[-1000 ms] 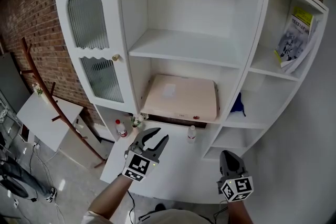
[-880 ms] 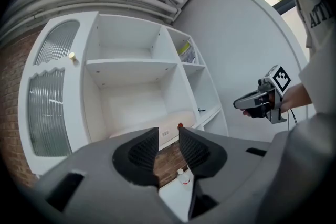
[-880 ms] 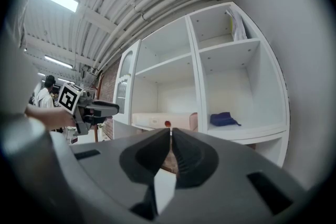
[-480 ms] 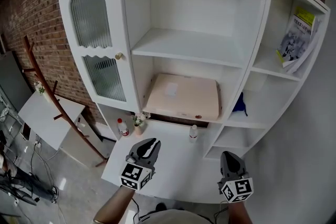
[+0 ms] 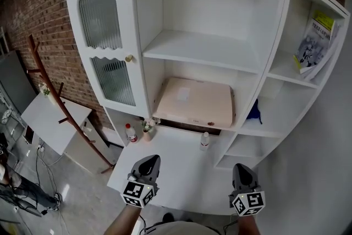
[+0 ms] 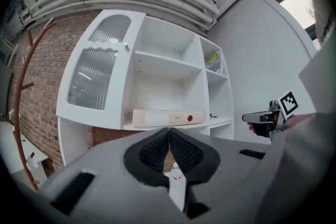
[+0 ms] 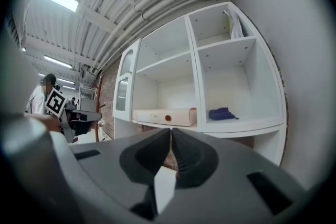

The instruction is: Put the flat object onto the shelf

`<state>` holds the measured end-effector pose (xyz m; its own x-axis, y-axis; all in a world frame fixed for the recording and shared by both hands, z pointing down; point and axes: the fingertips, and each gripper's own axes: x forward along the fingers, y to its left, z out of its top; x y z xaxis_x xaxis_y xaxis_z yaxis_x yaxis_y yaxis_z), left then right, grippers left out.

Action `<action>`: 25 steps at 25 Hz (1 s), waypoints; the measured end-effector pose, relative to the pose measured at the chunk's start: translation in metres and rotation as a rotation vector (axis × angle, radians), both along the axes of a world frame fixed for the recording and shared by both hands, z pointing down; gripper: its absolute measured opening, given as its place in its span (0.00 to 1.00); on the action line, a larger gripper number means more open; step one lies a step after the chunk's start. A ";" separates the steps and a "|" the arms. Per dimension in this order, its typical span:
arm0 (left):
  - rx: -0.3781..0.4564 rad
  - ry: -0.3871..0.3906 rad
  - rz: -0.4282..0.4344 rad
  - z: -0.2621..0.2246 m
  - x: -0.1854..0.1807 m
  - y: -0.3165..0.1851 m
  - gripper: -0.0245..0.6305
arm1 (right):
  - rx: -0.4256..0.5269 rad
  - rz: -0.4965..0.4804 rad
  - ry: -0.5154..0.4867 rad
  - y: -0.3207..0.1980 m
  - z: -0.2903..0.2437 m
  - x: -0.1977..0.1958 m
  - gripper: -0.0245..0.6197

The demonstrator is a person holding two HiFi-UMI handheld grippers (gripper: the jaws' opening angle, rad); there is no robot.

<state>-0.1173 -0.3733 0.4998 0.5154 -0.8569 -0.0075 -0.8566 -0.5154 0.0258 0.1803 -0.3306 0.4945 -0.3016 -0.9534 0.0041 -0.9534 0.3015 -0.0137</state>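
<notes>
A flat pale pink box (image 5: 193, 102) lies on the lower middle shelf of the white cabinet (image 5: 203, 47), also seen as the box (image 6: 167, 118) and the box (image 7: 164, 116). My left gripper (image 5: 148, 164) hovers over the white counter (image 5: 181, 170) below it, jaws shut with nothing between them. My right gripper (image 5: 242, 174) hangs over the counter's right side, shut and empty. Both stand well short of the box.
A red-capped bottle (image 5: 130, 132), a small flower pot (image 5: 147, 130) and a small white bottle (image 5: 204, 141) stand at the counter's back. A blue cloth (image 5: 253, 111) lies in a right compartment; booklets (image 5: 314, 44) lean above. A glass door (image 5: 107, 41) stands at left.
My left gripper's jaws have closed from open to shut, and it has drawn back and lower toward me. The right gripper has barely moved.
</notes>
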 end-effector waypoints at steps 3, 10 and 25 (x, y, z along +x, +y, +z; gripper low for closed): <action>-0.027 0.020 -0.011 0.008 -0.006 0.002 0.08 | -0.012 0.001 0.004 0.000 0.004 0.002 0.09; -0.047 0.009 0.003 0.016 -0.002 0.005 0.08 | 0.022 0.011 0.029 0.002 -0.002 0.004 0.08; -0.042 0.013 0.001 0.014 0.002 0.007 0.08 | 0.051 -0.030 0.030 0.007 -0.013 -0.001 0.08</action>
